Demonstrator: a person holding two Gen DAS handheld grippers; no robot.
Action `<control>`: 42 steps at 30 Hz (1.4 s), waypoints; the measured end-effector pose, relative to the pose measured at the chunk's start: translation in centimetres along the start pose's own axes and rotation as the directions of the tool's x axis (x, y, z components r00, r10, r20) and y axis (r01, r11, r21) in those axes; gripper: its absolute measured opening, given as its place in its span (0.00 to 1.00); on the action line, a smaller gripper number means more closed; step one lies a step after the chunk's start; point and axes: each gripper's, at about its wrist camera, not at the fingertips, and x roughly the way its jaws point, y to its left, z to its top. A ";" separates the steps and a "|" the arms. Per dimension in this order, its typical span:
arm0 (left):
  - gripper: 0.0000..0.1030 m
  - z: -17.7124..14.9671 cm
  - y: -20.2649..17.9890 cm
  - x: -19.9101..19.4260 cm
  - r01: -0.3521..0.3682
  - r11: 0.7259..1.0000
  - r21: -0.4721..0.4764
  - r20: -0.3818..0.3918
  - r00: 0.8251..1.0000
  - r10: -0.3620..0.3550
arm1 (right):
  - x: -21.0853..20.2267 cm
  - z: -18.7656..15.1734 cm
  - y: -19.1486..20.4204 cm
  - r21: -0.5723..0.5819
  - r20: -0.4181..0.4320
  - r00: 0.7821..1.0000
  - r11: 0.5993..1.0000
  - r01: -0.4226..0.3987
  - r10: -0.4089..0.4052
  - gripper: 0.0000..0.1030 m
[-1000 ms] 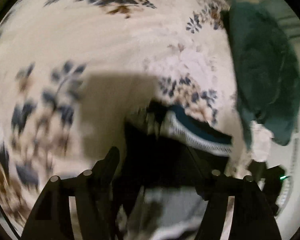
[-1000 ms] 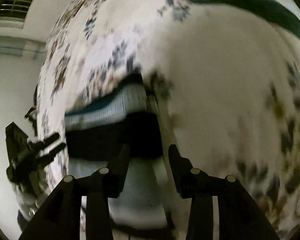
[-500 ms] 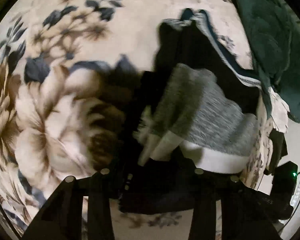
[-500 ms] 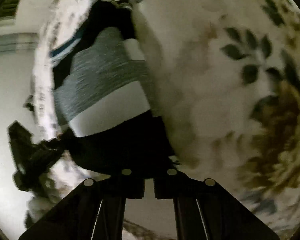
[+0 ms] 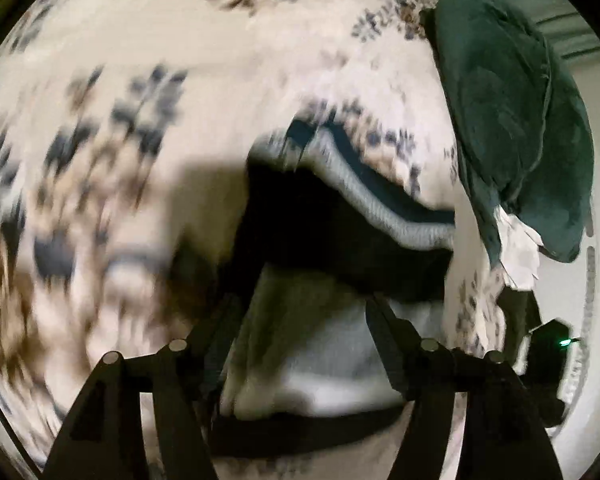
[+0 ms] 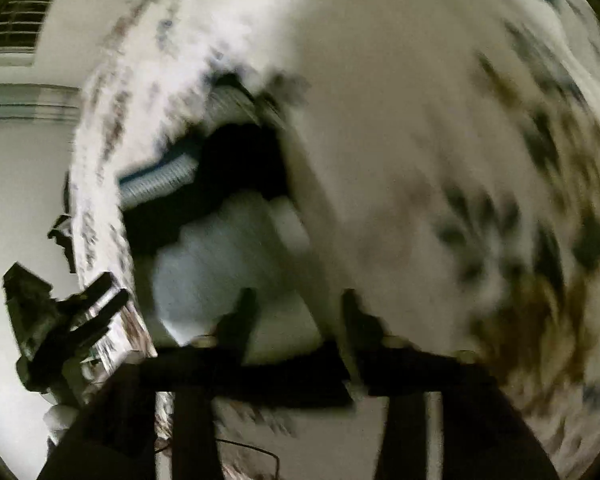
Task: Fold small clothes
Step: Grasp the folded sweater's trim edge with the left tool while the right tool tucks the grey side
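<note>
A small knit garment (image 5: 340, 232) with black, grey and white bands and a ribbed teal-edged hem lies on the floral blanket (image 5: 180, 80). My left gripper (image 5: 300, 316) hangs over its pale band, jaws opening, cloth below the gap and the pads off it. A black strip of the garment shows beneath the fingers. In the right wrist view the same garment (image 6: 220, 240) lies near the bed's left edge. My right gripper (image 6: 298, 304) is over its white part, jaws opening and gripping nothing. Both views are blurred.
A dark green cloth (image 5: 500, 120) with a white scrap (image 5: 520, 256) is heaped at the blanket's right edge. A black device (image 5: 552, 344) with a green light stands past that edge, and shows as a black device (image 6: 60, 312) in the right wrist view. A wall and a window lie beyond.
Half a second ago both grippers were shut at the garment's near black edge, with it stretched out long. Now both stand apart and have moved toward the ribbed hem.
</note>
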 end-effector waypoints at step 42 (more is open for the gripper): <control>0.63 2.8 4.5 4.8 -0.050 0.999 -0.015 -0.060 0.997 0.050 | 5.6 7.3 1.8 -0.195 -0.033 0.953 0.937 0.288 -0.300 0.37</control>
